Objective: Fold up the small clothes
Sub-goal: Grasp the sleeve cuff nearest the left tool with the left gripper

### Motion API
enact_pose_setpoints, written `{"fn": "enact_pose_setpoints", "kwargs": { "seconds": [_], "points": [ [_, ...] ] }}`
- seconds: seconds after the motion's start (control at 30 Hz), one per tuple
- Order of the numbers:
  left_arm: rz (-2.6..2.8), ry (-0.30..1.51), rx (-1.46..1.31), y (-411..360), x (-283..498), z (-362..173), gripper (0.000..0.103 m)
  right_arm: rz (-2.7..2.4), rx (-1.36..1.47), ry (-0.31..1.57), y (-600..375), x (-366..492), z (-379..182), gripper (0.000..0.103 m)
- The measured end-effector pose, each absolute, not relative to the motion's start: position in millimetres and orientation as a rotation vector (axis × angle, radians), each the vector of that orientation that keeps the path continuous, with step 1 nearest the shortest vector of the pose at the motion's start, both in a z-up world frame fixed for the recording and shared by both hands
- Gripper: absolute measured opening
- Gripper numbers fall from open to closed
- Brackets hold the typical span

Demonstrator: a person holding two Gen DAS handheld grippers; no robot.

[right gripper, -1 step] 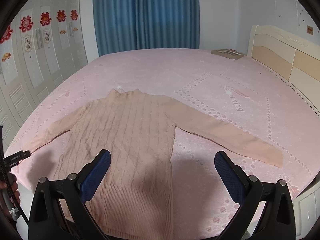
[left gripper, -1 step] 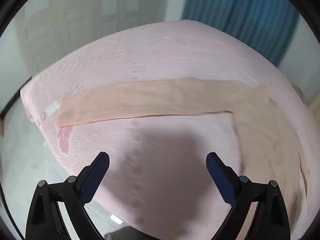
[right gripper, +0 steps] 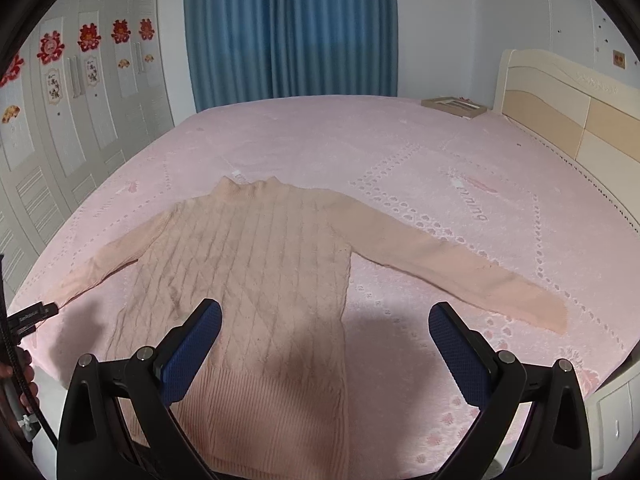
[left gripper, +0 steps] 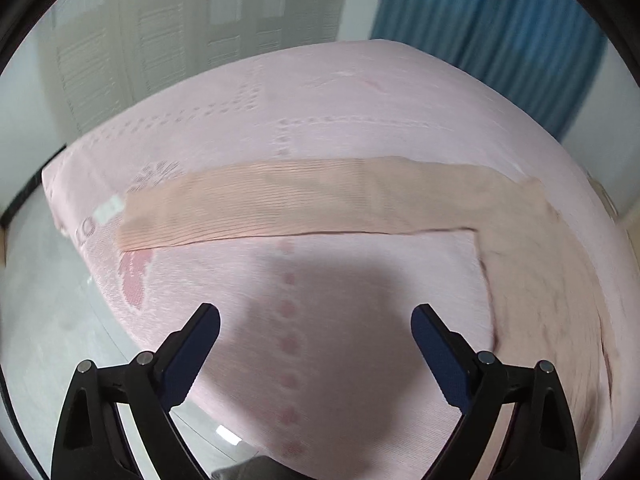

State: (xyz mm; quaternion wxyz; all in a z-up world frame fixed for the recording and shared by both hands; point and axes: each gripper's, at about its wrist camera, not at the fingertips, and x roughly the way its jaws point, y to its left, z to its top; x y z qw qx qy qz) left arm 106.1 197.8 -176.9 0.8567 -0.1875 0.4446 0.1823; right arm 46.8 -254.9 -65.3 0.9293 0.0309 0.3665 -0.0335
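A peach knitted sweater point(right gripper: 248, 264) lies flat, front up, on the pink bedspread point(right gripper: 400, 152), with both sleeves spread out. In the left wrist view its left sleeve point(left gripper: 300, 204) runs across the bed ahead of my left gripper point(left gripper: 316, 316). That gripper hangs above bare bedspread near the bed corner. Its jaws are closing and nothing is between them. My right gripper point(right gripper: 326, 316) is open over the sweater's hem, empty. A finger of the left gripper point(right gripper: 36, 314) shows just beside the left cuff point(right gripper: 60, 292).
The bed's near left corner drops to a pale floor point(left gripper: 40, 320). A cream headboard point(right gripper: 568, 104) stands at the right, with a flat framed item point(right gripper: 454, 106) on the far bed corner. White wardrobe doors point(right gripper: 80, 92) and a blue curtain point(right gripper: 288, 28) are behind. A hand point(right gripper: 16, 376) shows at left.
The left gripper's jaws stand slightly closer together. The sweater and the right gripper have not moved.
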Motion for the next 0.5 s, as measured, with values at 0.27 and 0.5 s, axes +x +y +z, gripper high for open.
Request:
{"fn": "enact_pose_setpoints", "kwargs": {
  "seconds": [0.27,0.5],
  "points": [
    [0.521,0.947,-0.423,271,111,-207,0.090,-0.063,0.073,0.791,-229,60,-82,0.102],
    [0.532,0.959,-0.381,290,123,-223,0.081,-0.057,0.055,0.811,-199,60,-89,0.102]
  ]
}}
